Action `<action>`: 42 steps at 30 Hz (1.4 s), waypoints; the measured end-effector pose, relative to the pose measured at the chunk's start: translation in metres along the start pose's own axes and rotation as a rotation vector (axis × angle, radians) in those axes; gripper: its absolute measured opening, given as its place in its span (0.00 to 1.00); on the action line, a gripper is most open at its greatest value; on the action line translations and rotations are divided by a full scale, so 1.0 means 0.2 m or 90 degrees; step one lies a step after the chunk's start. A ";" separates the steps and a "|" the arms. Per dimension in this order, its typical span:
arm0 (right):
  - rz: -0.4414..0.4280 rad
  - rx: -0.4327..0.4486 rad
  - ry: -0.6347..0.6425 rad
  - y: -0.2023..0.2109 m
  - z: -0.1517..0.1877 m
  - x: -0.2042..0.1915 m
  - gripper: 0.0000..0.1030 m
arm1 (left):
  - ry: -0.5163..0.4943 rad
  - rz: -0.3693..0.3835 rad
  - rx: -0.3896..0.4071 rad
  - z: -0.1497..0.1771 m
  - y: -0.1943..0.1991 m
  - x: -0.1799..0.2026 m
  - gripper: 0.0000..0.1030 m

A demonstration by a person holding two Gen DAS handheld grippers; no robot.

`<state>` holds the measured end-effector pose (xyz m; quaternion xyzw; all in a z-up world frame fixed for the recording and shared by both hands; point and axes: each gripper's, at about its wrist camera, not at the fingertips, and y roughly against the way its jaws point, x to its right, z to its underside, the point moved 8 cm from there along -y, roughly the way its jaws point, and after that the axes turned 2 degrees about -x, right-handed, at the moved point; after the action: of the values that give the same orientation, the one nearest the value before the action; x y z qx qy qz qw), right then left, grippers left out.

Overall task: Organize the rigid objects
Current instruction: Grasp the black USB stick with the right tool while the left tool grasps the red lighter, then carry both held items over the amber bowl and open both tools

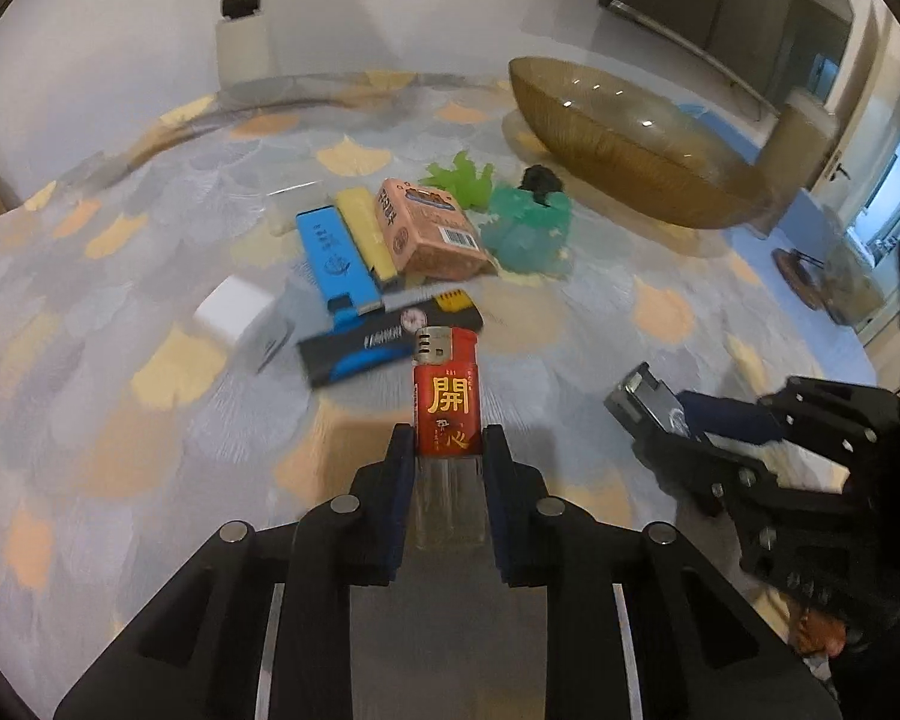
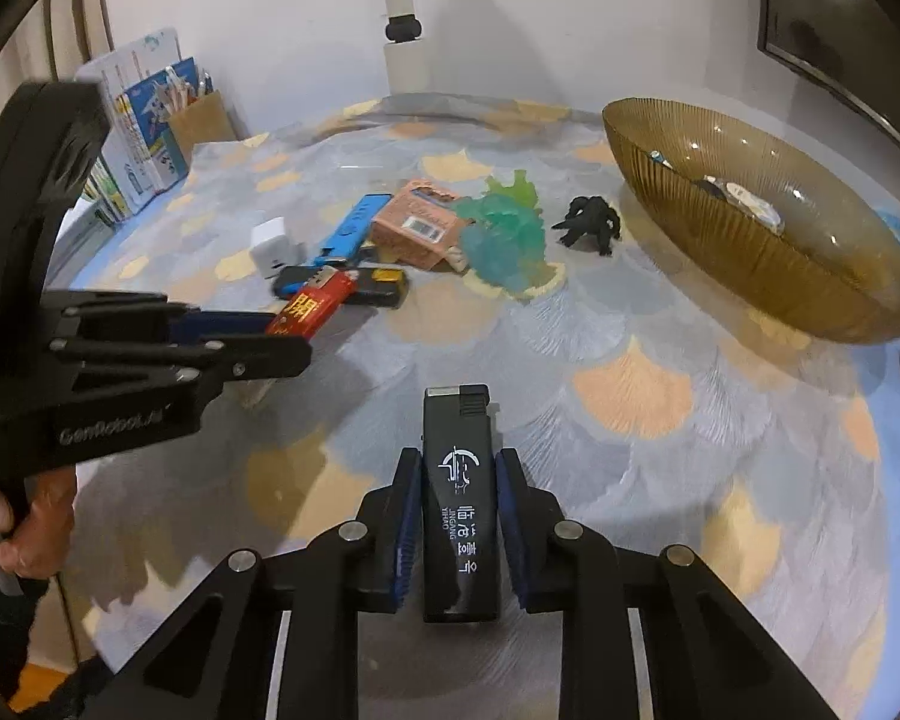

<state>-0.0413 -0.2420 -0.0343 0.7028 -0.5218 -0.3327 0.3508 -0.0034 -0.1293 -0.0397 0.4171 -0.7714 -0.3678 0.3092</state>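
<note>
The left gripper [image 1: 448,444] is clamped on a red lighter [image 1: 447,399] with gold characters, its metal head pointing away over the table [image 1: 150,420]. The right gripper [image 2: 459,483] is clamped on a black lighter [image 2: 461,504] with white print, likewise held above the patterned cloth. Toward the table's middle lies a cluster: a blue lighter [image 1: 336,258], a yellow one [image 1: 366,234], a black-and-blue lighter [image 1: 360,351], a white cube [image 1: 234,309], a pink box [image 1: 429,228], green translucent figures [image 1: 525,228] and a small black figure [image 2: 591,222]. Near the far right edge sits an amber ribbed glass bowl [image 2: 750,252] with small items inside.
</note>
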 end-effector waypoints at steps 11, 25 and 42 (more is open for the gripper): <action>-0.023 -0.031 0.007 0.04 0.15 -0.21 0.24 | 0.059 -0.003 -0.020 0.34 0.18 -0.14 0.19; 0.071 0.011 0.011 0.06 0.20 -0.28 0.30 | 0.012 -0.106 0.021 0.35 0.16 -0.11 0.20; 0.105 0.193 -0.102 0.60 -0.06 0.00 0.23 | -0.061 -0.058 0.219 -0.16 0.67 0.24 0.19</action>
<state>-0.0916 -0.2648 0.0732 0.6739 -0.6480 -0.2751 0.2242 -0.0557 -0.1312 0.0962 0.4804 -0.8172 -0.2635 0.1789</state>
